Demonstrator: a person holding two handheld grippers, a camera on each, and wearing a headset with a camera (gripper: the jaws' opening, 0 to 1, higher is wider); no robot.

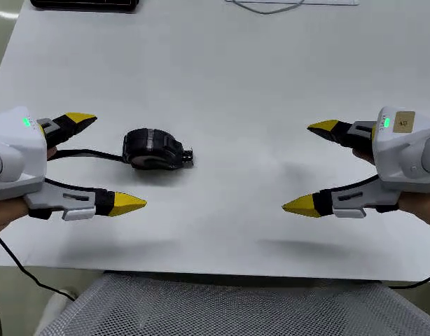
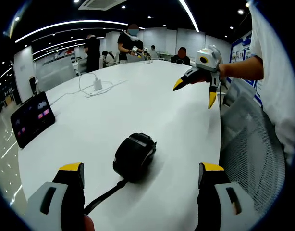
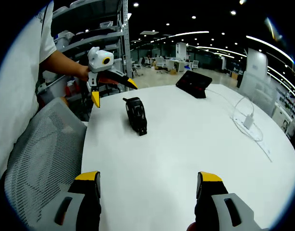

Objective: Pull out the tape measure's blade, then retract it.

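Pre-grasp; tape measure (image 1: 153, 148) untouched on table (image 1: 257, 84); left gripper (image 1: 120, 161), right gripper (image 1: 297, 166) wide, empty; next: steady case, pinch blade hook (image 1: 189, 158).

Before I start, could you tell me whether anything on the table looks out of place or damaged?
Nothing stands out. The tape measure lies intact on the white table, blade wound in, its black strap trailing toward the left gripper. The right gripper is well apart from it, and both grippers are open.
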